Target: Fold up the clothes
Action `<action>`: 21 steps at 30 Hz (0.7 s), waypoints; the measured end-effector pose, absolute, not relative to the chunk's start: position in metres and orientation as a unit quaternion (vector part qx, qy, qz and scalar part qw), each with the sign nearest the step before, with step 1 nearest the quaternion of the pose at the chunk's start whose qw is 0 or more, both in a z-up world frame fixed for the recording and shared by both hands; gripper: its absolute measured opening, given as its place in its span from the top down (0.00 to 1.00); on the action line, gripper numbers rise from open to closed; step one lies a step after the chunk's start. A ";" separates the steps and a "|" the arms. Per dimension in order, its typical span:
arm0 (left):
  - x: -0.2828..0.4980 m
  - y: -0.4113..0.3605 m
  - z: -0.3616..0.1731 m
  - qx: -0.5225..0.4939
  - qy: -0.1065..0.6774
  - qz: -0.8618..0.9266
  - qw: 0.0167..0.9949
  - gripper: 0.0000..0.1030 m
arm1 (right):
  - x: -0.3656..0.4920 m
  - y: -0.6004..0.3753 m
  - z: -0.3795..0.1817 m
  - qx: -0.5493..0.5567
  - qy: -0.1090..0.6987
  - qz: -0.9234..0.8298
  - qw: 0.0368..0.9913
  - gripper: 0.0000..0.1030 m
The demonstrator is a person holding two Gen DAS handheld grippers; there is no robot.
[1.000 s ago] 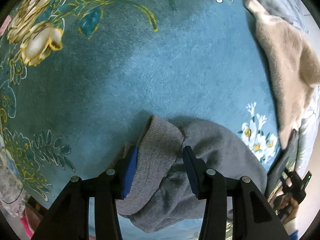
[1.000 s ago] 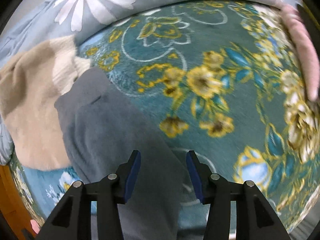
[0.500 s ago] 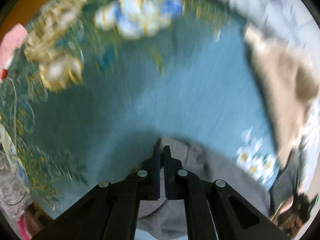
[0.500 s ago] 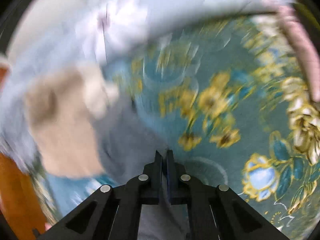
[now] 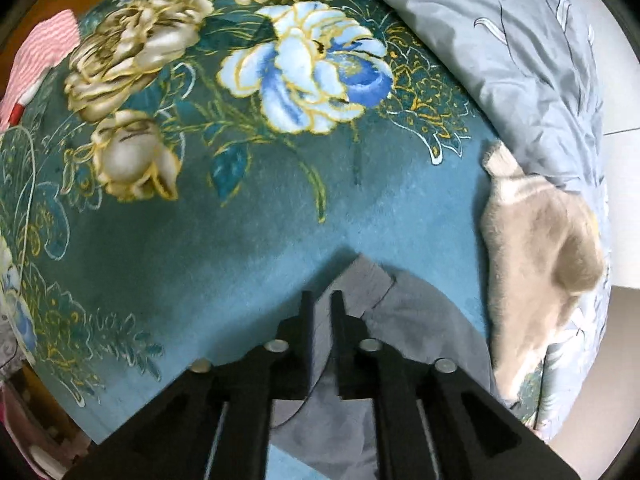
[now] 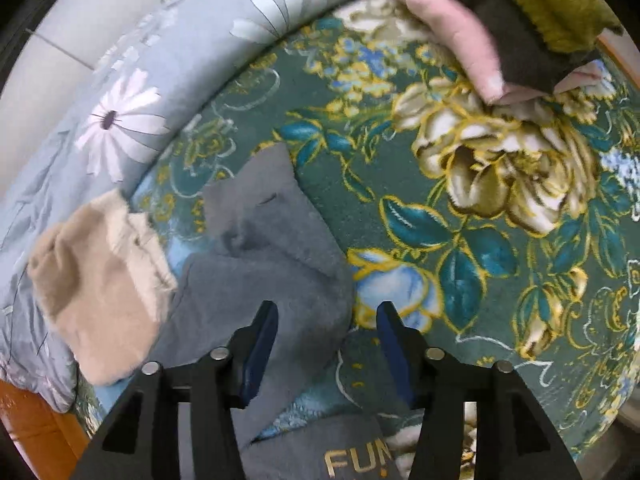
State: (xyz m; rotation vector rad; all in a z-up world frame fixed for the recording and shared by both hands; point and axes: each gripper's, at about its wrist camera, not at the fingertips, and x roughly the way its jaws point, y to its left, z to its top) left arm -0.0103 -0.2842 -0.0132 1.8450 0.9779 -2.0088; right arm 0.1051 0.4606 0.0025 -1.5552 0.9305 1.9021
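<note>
I am clamping grey sweater (image 5: 404,320) w/ left gripper (image 5: 320,300); right gripper (image 6: 326,316) standing apart, so fabric maybe slipping, fold going crooked.

Both views were lit evenly and fairly brightly by soft, diffuse light whose source could not be told. A soft shadow was cast on the teal blanket (image 5: 224,248) just ahead of the left gripper (image 5: 320,300). Strong fisheye bending was seen toward the rims, and dark vignetting was left in the corners. The left wrist view was rendered mostly sharp; slight blur was noted in the upper part of the right wrist view, on the daisy quilt (image 6: 168,80). No glare was seen.
</note>
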 end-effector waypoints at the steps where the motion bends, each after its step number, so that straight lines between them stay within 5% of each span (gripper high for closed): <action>1: -0.003 -0.285 -0.012 0.633 0.335 -0.687 0.121 0.78 | 0.112 0.458 0.007 -0.574 0.346 0.699 0.251 0.46; 9: 0.072 -0.286 -0.022 0.660 0.363 -0.646 0.127 0.68 | 0.196 0.424 0.000 -0.618 0.364 0.656 0.235 0.41; 21: 0.113 -0.268 -0.006 0.683 0.337 -0.637 0.118 0.67 | 0.217 0.348 -0.040 -0.695 0.257 0.650 0.169 0.36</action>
